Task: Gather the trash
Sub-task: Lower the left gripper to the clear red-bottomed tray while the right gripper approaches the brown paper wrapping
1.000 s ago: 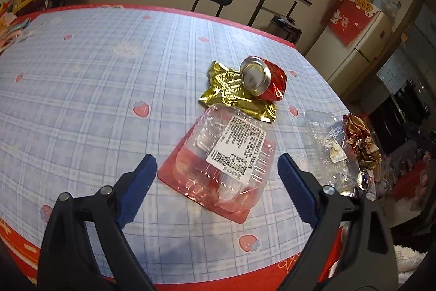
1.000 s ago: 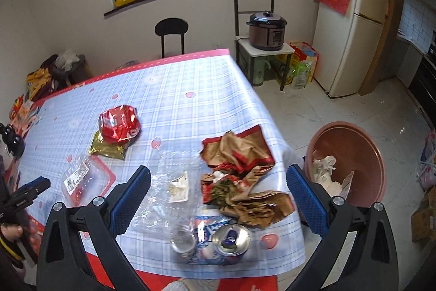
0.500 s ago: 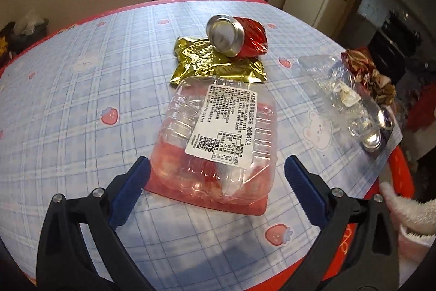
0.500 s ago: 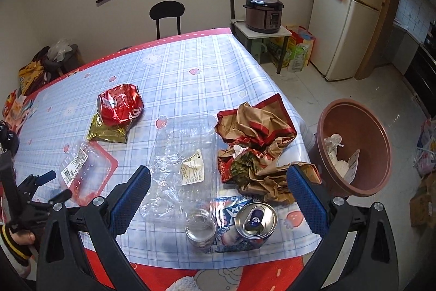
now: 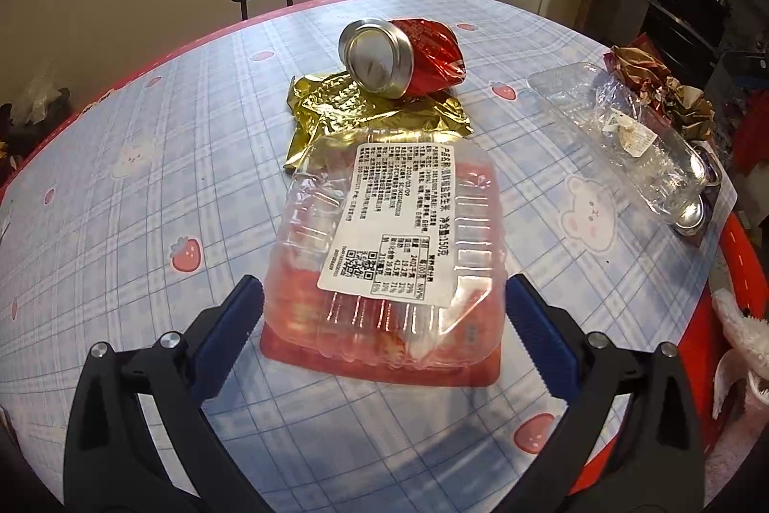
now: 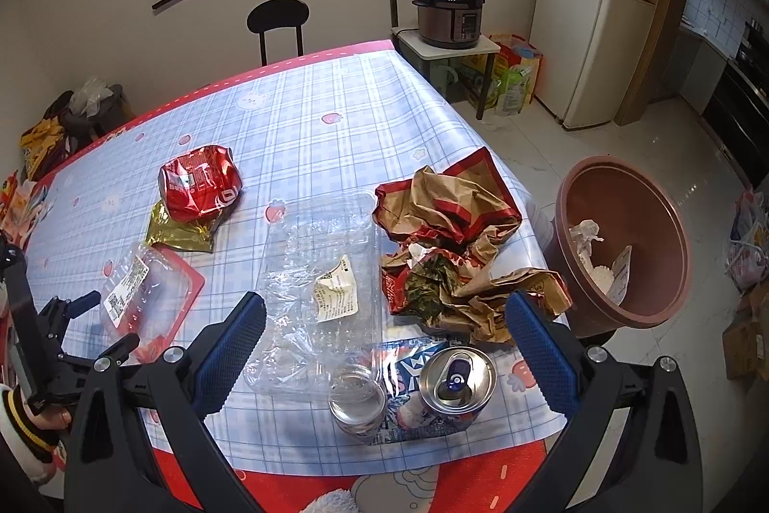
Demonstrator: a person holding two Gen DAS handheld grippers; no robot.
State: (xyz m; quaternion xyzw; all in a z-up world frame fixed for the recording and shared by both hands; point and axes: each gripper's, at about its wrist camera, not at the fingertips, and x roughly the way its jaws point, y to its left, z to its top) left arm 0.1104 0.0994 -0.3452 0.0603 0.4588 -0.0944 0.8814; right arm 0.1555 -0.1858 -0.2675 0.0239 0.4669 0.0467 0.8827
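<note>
A clear plastic clamshell box with a white label and red base (image 5: pixel 389 253) lies on the checked tablecloth. My left gripper (image 5: pixel 382 311) is open, its blue fingers on either side of the box's near end; it also shows in the right wrist view (image 6: pixel 96 320). Behind the box lie a gold wrapper (image 5: pixel 360 109) and a crushed red can (image 5: pixel 403 56). My right gripper (image 6: pixel 384 335) is open and empty, above a clear plastic tray (image 6: pixel 322 277), an upright can (image 6: pixel 456 383) and a glass jar (image 6: pixel 358 402). Crumpled brown-red paper (image 6: pixel 452 243) lies at the right.
A brown bin (image 6: pixel 625 243) with some trash stands on the floor off the table's right edge. A black chair (image 6: pixel 279 22) is at the far side. A rice cooker (image 6: pixel 449 13) sits on a small stand, a fridge (image 6: pixel 601 8) beyond.
My left gripper has moved forward and lower, so the clamshell box now sits between its open fingers. My right gripper has moved closer over the near table edge.
</note>
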